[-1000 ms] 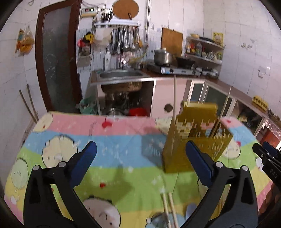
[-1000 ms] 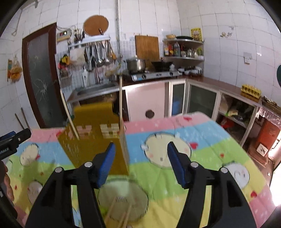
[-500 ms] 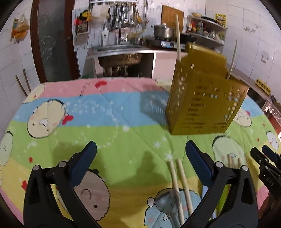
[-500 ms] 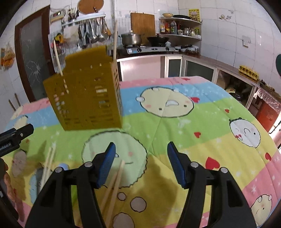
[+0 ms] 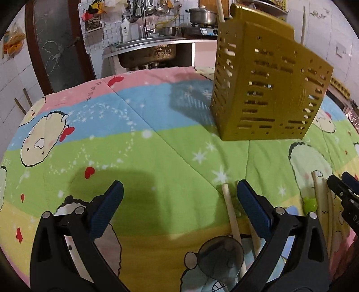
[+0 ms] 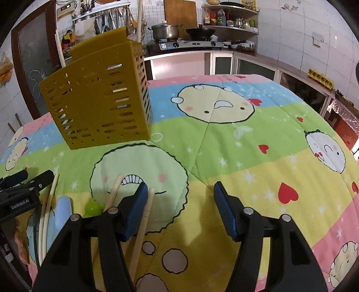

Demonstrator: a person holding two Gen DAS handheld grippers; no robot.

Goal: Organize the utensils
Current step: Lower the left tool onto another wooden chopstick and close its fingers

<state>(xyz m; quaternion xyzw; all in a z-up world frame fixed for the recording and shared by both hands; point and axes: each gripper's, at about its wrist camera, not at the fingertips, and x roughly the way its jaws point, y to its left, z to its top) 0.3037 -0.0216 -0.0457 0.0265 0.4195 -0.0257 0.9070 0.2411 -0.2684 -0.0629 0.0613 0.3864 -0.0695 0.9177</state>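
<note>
Looming larger and nearer than a second ago: one yellow slotted utensil holder (image 5: 267, 89), upright on the cartoon-print quilt (image 5: 134, 143) covering the tabletop, with two pale chopsticks (image 5: 218, 10) poking up from its top. Lower than before and close over the cloth: left hand-held gripper (image 5: 179, 209), jaws spread wide, nothing between them; one wooden chopstick (image 5: 231, 215) lying just inside its right finger (image 5: 253, 209), a second mostly hidden under that finger. Likewise dropped toward the quilt: right hand-held gripper (image 6: 179, 209), released and empty, blue pads apart. Two wooden chopsticks (image 6: 143, 222) beside its left finger (image 6: 134, 211), one on either side. Farther left, two thin pale chopsticks (image 6: 46, 213), one small green piece (image 6: 93, 207) and one light blue utensil end (image 6: 62, 213), all loose on the quilt in front of the holder.
</note>
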